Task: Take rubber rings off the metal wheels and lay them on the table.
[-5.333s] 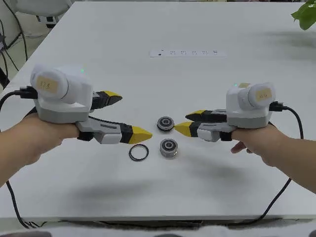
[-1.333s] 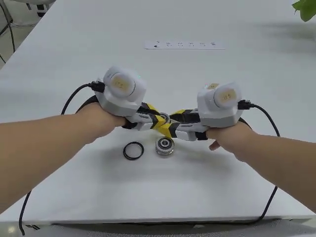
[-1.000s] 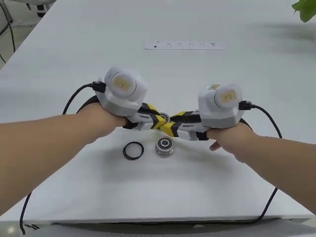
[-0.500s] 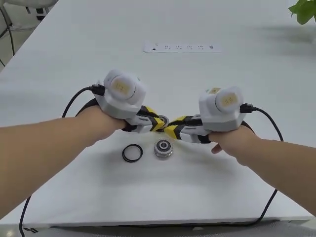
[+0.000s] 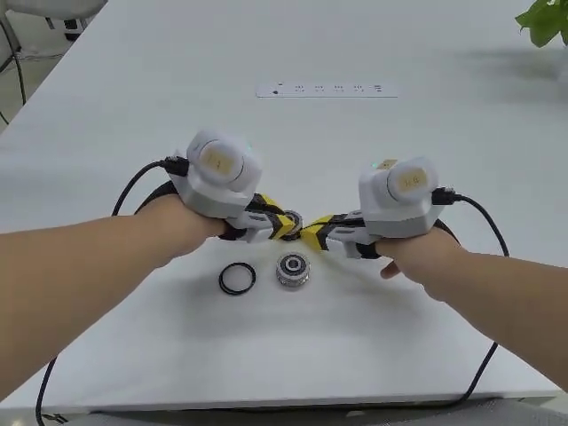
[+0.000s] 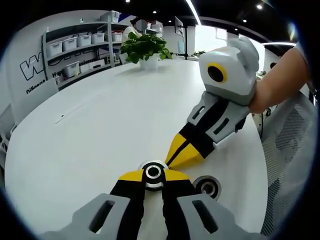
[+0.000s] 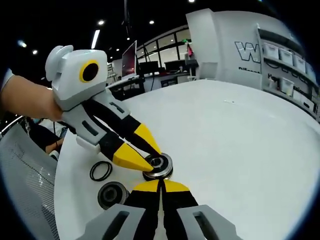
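Observation:
My left gripper [image 5: 286, 224] [image 6: 153, 174] is shut on a metal wheel [image 5: 289, 219] [image 6: 152, 170] [image 7: 163, 167], held just above the white table [image 5: 399, 133]. My right gripper [image 5: 310, 233] [image 7: 160, 184] is shut, its yellow tips touching that wheel's rim from the right; I cannot tell whether they pinch its rubber ring. In the left gripper view, the right gripper [image 6: 172, 156] reaches in from the right. A second wheel [image 5: 292, 266] [image 6: 206, 186] [image 7: 113, 194] lies on the table below the grippers. A loose black rubber ring [image 5: 236, 278] [image 7: 101, 171] lies to its left.
A white power strip [image 5: 325, 90] lies far back on the table. A green plant [image 5: 546, 19] [image 6: 145, 47] stands at the far right corner. Black cables [image 5: 484, 222] trail from both grippers towards the table's near edge.
Both grippers came together from open and apart, and the left one took up the farther wheel. Over the last second the right gripper has drawn slightly to the right.

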The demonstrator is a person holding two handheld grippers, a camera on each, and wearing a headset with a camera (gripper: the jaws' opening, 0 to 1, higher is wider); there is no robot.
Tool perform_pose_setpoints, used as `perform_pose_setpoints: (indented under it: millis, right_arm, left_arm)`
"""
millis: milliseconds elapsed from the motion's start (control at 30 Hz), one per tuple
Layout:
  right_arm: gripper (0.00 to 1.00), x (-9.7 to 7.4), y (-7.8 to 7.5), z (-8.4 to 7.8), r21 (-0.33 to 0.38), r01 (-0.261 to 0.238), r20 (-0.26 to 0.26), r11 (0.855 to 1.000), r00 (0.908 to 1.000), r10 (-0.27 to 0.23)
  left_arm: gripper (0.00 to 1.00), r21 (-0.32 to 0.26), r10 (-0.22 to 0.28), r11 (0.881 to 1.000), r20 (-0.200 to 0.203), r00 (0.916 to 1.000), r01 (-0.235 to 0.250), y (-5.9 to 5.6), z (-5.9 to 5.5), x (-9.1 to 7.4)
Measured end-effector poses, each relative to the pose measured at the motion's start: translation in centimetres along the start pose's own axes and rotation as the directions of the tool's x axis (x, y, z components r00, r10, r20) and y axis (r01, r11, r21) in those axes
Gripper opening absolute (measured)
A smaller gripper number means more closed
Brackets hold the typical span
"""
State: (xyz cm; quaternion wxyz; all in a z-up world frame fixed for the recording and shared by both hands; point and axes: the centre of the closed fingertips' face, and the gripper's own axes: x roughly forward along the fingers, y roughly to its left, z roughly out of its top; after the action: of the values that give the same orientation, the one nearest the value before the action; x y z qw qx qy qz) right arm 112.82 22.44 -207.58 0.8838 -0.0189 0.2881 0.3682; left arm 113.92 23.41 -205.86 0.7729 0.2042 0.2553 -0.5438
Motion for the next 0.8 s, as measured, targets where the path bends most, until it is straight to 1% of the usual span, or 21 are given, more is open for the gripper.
perform_pose_setpoints:
  millis: [167, 300, 333, 400, 467, 500, 567, 667, 800]
  right_arm:
    - [0.00, 0.0, 0.0, 0.0, 0.035, 0.003, 0.009, 0.999, 1.0000, -0.004]
    - [0.00, -0.1, -0.5, 0.2, 0.077, 0.009, 0.022, 0.997, 0.9997, -0.010]
    - [0.00, -0.2, -0.6, 0.3, 0.101, 0.009, 0.030, 0.995, 0.9995, -0.012]
    - [0.00, -0.4, -0.8, 0.3, 0.121, 0.009, 0.040, 0.993, 0.9991, -0.014]
    - [0.00, -0.4, -0.9, 0.7, 0.154, 0.010, 0.060, 0.988, 0.9980, -0.019]
    - [0.00, -0.4, -0.9, 0.8, 0.163, 0.010, 0.066, 0.987, 0.9976, -0.021]
    - [0.00, -0.3, -1.1, 0.8, 0.177, 0.018, 0.063, 0.984, 0.9975, -0.030]
    - [0.00, -0.3, -1.1, 1.1, 0.211, 0.019, 0.082, 0.977, 0.9960, -0.037]
    - [0.00, -0.5, -0.7, 1.2, 0.232, 0.022, 0.093, 0.972, 0.9947, -0.045]
  left_arm:
    - [0.07, -0.001, 0.003, 1.000, 0.002, 1.0000, -0.003, 0.0, 0.0, 0.0]
    - [0.07, -0.001, 0.006, 1.000, 0.002, 1.0000, -0.006, 0.0, 0.0, 0.0]
    - [0.07, -0.002, 0.006, 1.000, 0.002, 1.0000, -0.006, 0.0, 0.0, 0.0]
    - [0.07, -0.001, 0.007, 1.000, 0.002, 1.0000, -0.007, 0.0, 0.0, 0.0]
    - [0.07, -0.002, 0.008, 1.000, 0.002, 1.0000, -0.008, 0.0, 0.0, 0.0]
    - [0.07, -0.002, 0.008, 1.000, 0.003, 1.0000, -0.008, -0.1, 0.0, 0.0]
    - [0.07, -0.005, 0.010, 1.000, 0.004, 0.9999, -0.010, -0.1, 0.0, 0.0]
    - [0.07, -0.006, 0.011, 1.000, 0.007, 0.9999, -0.011, -0.1, 0.0, 0.0]
    - [0.07, -0.007, 0.015, 1.000, 0.007, 0.9999, -0.015, -0.1, 0.0, 0.0]
